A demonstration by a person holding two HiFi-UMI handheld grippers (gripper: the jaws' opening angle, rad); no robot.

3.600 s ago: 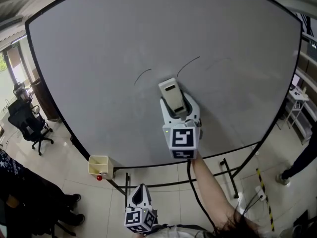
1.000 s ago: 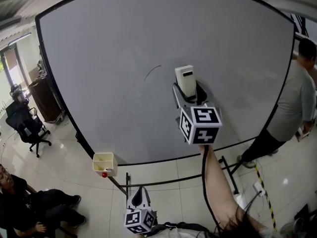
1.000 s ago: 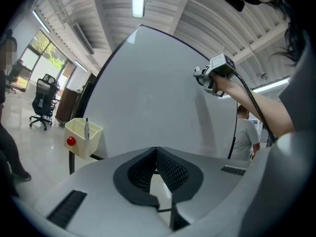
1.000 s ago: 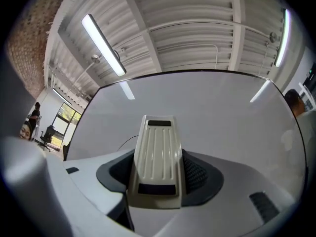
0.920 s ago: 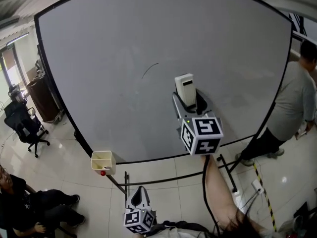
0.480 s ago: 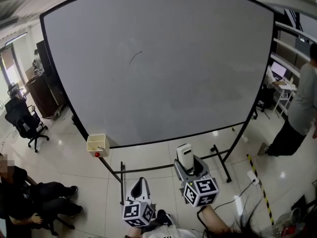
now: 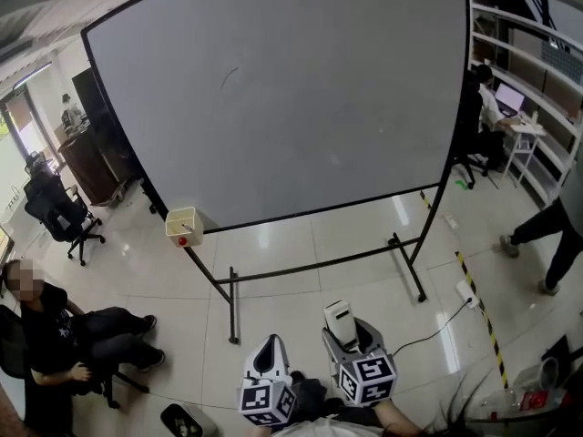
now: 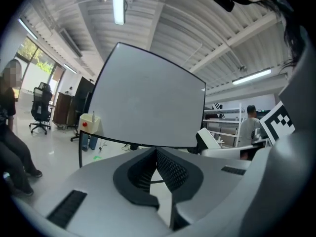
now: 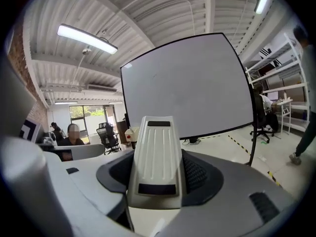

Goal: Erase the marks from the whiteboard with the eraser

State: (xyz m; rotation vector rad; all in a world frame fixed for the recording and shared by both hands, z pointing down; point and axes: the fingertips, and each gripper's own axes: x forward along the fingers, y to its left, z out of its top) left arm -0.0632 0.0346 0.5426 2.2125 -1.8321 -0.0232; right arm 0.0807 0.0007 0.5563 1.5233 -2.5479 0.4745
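Observation:
The whiteboard [image 7: 301, 107] stands on its frame a few steps ahead of me, also seen in the left gripper view [image 8: 148, 102] and the right gripper view [image 9: 187, 88]. One short curved mark [image 7: 229, 76] shows on its upper left. The white eraser [image 7: 339, 318] stands upright in my right gripper [image 7: 346, 333], low in the head view and far from the board. In the right gripper view the eraser [image 9: 157, 157] is clamped between the jaws of that gripper [image 9: 158, 174]. My left gripper [image 7: 267, 353] hangs beside it, its jaws [image 8: 155, 154] shut on nothing.
A small cream box [image 7: 182, 226] with a red dot hangs on the board's stand. A seated person [image 7: 55, 330] and an office chair [image 7: 59, 212] are at the left. At the right are a person at a desk [image 7: 483, 107], someone walking [image 7: 551, 226] and a floor cable [image 7: 437, 321].
I have stepped back and the board looks smaller. The right gripper came off the board and dropped low with the eraser. The right-hand curved mark seen 3.6 s ago is gone.

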